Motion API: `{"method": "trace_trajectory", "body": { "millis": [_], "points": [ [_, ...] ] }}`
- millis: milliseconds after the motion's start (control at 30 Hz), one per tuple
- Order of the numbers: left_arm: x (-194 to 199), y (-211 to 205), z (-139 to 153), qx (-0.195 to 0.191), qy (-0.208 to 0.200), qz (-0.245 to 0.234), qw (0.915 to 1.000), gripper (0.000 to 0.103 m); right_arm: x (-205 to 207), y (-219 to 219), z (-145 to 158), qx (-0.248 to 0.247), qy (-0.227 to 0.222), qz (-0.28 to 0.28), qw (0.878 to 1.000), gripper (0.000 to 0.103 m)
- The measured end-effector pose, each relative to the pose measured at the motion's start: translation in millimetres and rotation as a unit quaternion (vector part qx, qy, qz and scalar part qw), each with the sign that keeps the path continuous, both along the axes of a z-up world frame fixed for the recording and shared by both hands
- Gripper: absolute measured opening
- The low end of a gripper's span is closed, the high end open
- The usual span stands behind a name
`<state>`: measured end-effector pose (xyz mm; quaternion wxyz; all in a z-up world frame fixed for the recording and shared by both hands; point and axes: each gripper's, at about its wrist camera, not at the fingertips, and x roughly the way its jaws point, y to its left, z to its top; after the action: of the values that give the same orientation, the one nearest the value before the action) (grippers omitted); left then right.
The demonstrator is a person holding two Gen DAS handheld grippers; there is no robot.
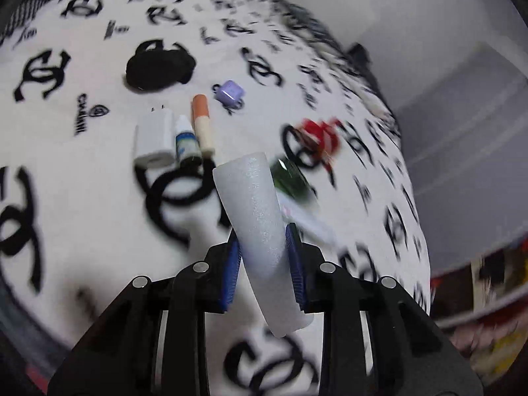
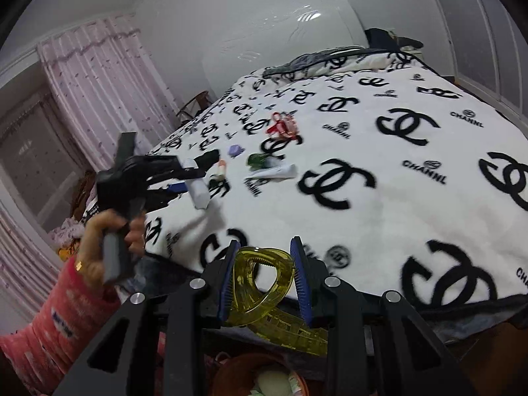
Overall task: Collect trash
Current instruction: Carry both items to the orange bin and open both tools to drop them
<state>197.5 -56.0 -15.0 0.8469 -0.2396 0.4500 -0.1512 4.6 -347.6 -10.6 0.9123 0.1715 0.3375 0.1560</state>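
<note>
My left gripper [image 1: 264, 260] is shut on a white foam strip [image 1: 260, 231] and holds it above the bed; the strip also shows in the right wrist view [image 2: 199, 193]. My right gripper [image 2: 265, 274] is shut on a yellow translucent hair claw clip [image 2: 260, 283], at the bed's near edge, above an orange basket [image 2: 264, 379]. On the white blanket [image 1: 82, 198] with black logos lie a white charger [image 1: 153, 140], a small dropper bottle [image 1: 186, 140], an orange-and-cream tube [image 1: 203, 122], a purple case [image 1: 229, 90], a green item [image 1: 290, 180] and a red item [image 1: 321, 135].
A black cloth item [image 1: 158, 69] lies farther back on the bed. A white tube [image 2: 274, 171] lies beside the green item [image 2: 257, 160]. Pink curtains [image 2: 99, 82] hang at the left. A white wall [image 1: 429, 16] and clutter [image 1: 478, 297] are at the right.
</note>
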Motion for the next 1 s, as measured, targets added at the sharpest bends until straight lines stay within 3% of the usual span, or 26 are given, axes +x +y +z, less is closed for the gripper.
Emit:
{"method": "trace_trajectory", "body": {
  "millis": [200, 400, 467, 633, 833, 933, 1000],
  "points": [
    [-98, 8, 7, 0.046, -0.048, -0.08, 0.9946, 0.027, -20, 35, -8, -0.017, 0.013, 0.026, 0.999, 0.031],
    [-184, 19, -34, 0.1, -0.043, -0.141, 0.9841, 0.027, -50, 69, -36, -0.036, 0.044, 0.053, 0.997, 0.031],
    [-202, 16, -63, 0.131, -0.021, -0.164, 0.9776, 0.027, -56, 79, -54, -0.04, 0.067, 0.061, 0.995, 0.031],
    [-218, 10, -151, 0.147, 0.074, -0.198, 0.9664, 0.027, -63, 97, -122, -0.04, 0.152, 0.072, 0.985, 0.031],
    [-210, -6, -258, 0.172, 0.2, -0.201, 0.9433, 0.027, -54, 118, -240, -0.058, 0.308, 0.082, 0.946, 0.031],
    [-211, -14, -296, 0.218, 0.236, -0.198, 0.9259, 0.03, -53, 130, -281, -0.082, 0.353, 0.092, 0.928, 0.032],
    [-210, -13, -311, 0.225, 0.264, -0.192, 0.9181, 0.036, -54, 134, -302, -0.092, 0.377, 0.092, 0.917, 0.044]
  ]
}}
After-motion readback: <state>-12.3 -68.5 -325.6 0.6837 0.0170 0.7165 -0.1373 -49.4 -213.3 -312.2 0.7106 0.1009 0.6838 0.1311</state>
